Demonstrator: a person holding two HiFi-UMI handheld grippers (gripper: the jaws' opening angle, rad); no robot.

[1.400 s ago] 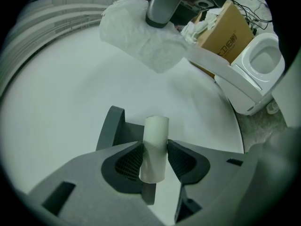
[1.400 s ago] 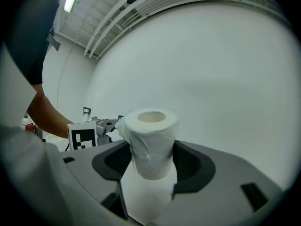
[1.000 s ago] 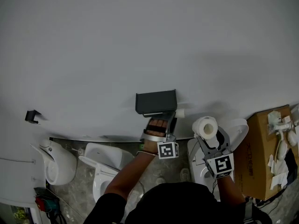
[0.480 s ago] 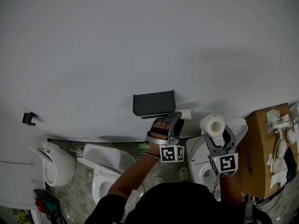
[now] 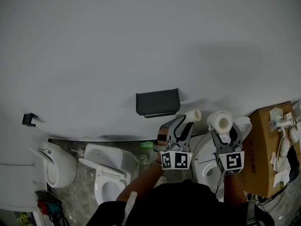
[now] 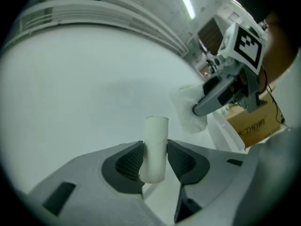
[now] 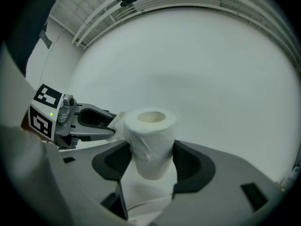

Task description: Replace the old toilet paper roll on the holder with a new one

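The dark grey paper holder (image 5: 157,102) hangs on the white wall, with nothing on it that I can see. My left gripper (image 5: 189,116) is shut on the old bare cardboard tube (image 5: 192,115) (image 6: 154,149), held to the lower right of the holder. In the left gripper view the tube stands upright between the jaws (image 6: 155,160). My right gripper (image 5: 221,126) (image 7: 151,159) is shut on the new white paper roll (image 5: 220,121) (image 7: 150,142), just right of the left one, with the roll's core facing up.
Below the holder stand white toilets (image 5: 106,173) and a urinal-like fixture (image 5: 59,164) on a grey tiled floor. A brown cardboard box (image 5: 265,149) with white parts sits at the right. A small black hook (image 5: 29,119) is on the wall at left.
My left gripper drew the cardboard tube off the holder, moved right and up, and rolled so the tube tilts. The right gripper with the new roll shifted slightly right.
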